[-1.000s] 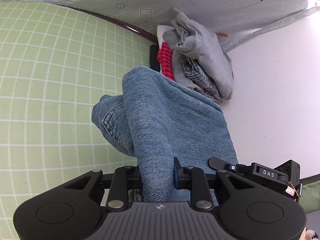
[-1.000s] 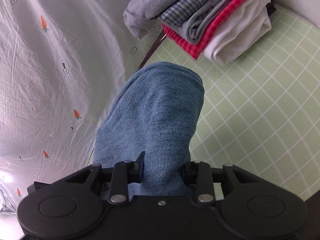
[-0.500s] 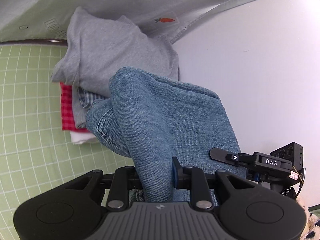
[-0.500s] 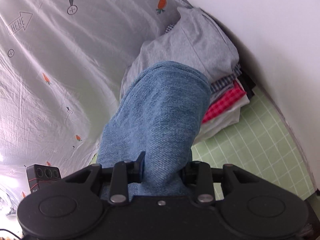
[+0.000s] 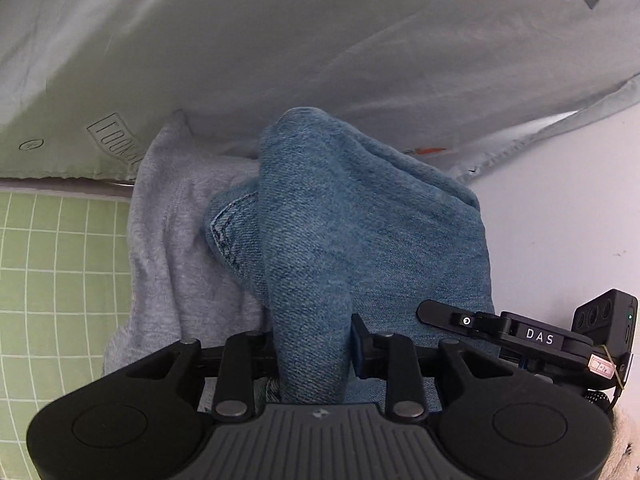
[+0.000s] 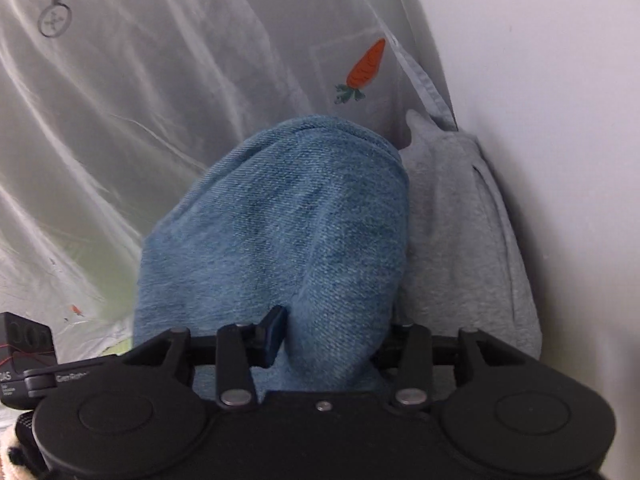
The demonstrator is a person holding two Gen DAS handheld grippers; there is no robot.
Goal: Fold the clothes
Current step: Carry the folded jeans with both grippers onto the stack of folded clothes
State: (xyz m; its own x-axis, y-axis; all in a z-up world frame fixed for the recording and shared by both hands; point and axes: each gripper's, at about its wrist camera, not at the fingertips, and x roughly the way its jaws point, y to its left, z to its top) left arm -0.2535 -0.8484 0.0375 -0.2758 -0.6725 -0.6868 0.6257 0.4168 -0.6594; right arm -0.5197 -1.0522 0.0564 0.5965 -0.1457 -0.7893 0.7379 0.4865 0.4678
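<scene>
Folded blue jeans (image 5: pixel 320 232) bulge up between the fingers of my left gripper (image 5: pixel 312 352), which is shut on them. My right gripper (image 6: pixel 328 340) is shut on the same jeans (image 6: pixel 288 232) from the other side. The jeans sit over a grey garment (image 5: pixel 168 248) that tops the clothes pile; it also shows in the right wrist view (image 6: pixel 452 240). The fingertips are buried in denim. The right gripper's body (image 5: pixel 536 336) shows at the right of the left wrist view.
A grey sheet with carrot prints (image 6: pixel 160 100) hangs close behind the pile and also shows in the left wrist view (image 5: pixel 320 40). A white wall (image 6: pixel 560 80) is to the right. A green grid mat (image 5: pixel 60 272) lies at the left.
Both grippers have carried the jeans forward over the clothes pile. The red, checked and white layers of the pile are now hidden; only the grey top garment shows, much closer.
</scene>
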